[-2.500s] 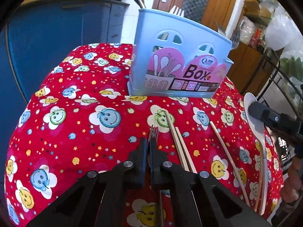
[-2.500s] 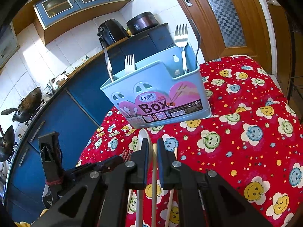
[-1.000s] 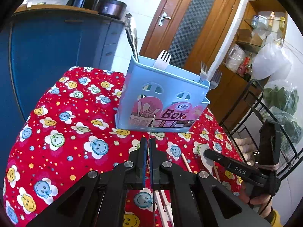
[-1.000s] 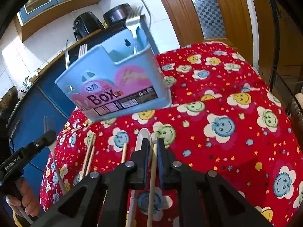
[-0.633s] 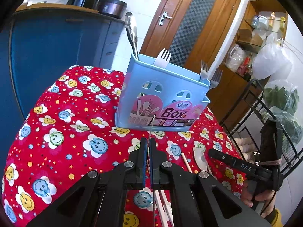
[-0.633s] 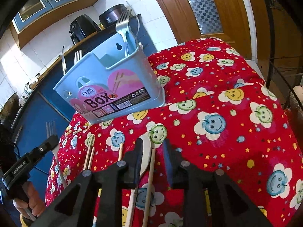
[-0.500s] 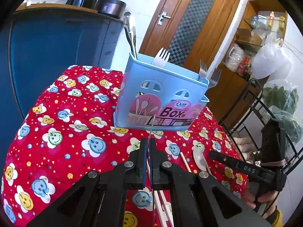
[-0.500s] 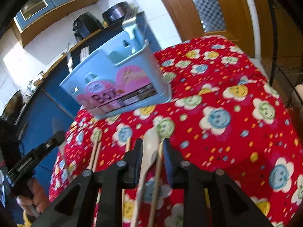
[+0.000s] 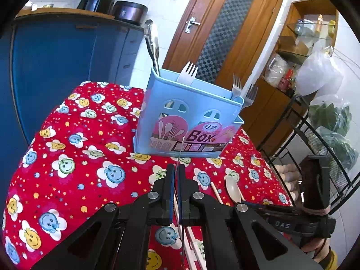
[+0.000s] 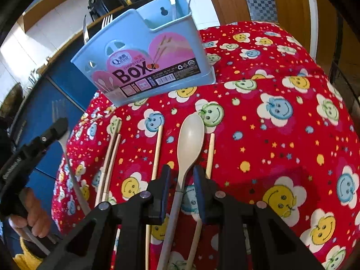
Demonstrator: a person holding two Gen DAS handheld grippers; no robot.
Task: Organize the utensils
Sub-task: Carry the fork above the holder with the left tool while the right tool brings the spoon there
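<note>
My left gripper [image 9: 177, 168] is shut on a metal fork [image 9: 180, 155], seen edge-on as a thin line pointing at the blue utensil box [image 9: 189, 117]. In the right wrist view that gripper [image 10: 61, 122] hangs off the table's left side with the fork's tines [image 10: 57, 110] up. My right gripper [image 10: 182, 171] points down at the cloth with its jaws apart. The handle of a cream spoon [image 10: 191, 135] lies between them on the table, and the pads do not press it. Wooden chopsticks [image 10: 157, 153] lie on both sides of the spoon. The box [image 10: 146, 67] stands behind them.
Forks [image 9: 187, 72] and a metal ladle [image 9: 151, 42] stand in the box. The red smiley tablecloth [image 10: 281, 135] drops off at the edges. A black wire rack [image 9: 315, 135] stands to the right, a blue cabinet [image 9: 67, 67] to the left, a wooden door [image 9: 225, 33] behind.
The right gripper's jaws have parted and let go of the spoon, which now lies on the cloth; the gripper has tipped further down. The left gripper lifted the fork earlier and has since kept still.
</note>
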